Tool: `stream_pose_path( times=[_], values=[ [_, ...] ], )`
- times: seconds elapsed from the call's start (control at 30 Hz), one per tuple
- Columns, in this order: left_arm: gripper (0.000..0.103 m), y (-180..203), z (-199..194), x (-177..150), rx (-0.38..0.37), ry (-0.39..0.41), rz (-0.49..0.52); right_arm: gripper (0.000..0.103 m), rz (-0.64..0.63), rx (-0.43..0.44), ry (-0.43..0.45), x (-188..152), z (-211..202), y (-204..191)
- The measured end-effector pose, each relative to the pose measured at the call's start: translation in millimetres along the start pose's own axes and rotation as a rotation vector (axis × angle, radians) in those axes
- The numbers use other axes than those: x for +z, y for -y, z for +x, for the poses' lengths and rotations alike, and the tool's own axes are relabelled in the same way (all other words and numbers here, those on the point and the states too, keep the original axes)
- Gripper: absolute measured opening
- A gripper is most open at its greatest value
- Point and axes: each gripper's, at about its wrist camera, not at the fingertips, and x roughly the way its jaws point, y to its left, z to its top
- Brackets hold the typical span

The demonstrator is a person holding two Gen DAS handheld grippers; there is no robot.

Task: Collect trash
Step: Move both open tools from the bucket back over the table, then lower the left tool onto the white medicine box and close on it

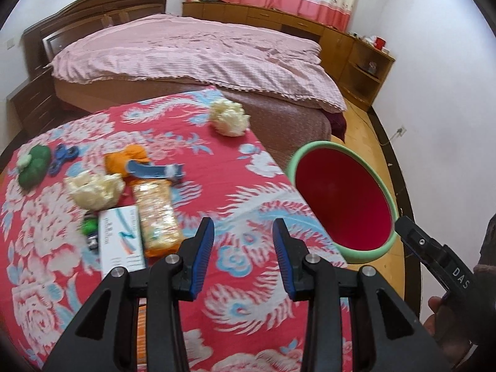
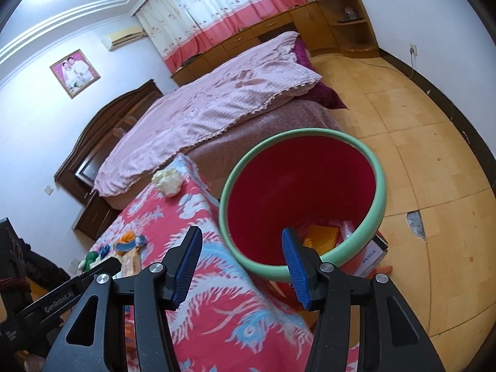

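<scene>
A snack packet (image 1: pixel 158 217), white box (image 1: pixel 122 241) and crumpled paper wads (image 1: pixel 94 190) crowd the red floral cloth (image 1: pixel 248 186). The red, green-rimmed bin (image 2: pixel 379 186) stands beside the table, trash inside. Left gripper (image 1: pixel 243 257) and right gripper (image 2: pixel 241 266) both gape, empty.

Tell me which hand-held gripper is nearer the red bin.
Right. The right hand-held gripper hangs at the red bin rim; the left hand-held gripper is over the table, farther off.

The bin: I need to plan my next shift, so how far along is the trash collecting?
Started: the bin already holds orange packaging. Nothing in hand; left gripper and right gripper stand open, empty. Left: two tissue wads and a snack packet on the cloth.
</scene>
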Motion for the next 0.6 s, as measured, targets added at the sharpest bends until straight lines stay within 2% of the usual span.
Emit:
stream_pose_path(
  times=[0.43,0.6],
  values=[
    [0.039,-62,-18,-18,0.110,0.002,-0.093,0.055,-0.038,0.034,-0.043,-19,-3,-28],
    [0.039,-85,-11,-25,0.154,-0.027,-0.127,0.055,-0.055,0.041,-0.060,-25,1,-37]
  ],
)
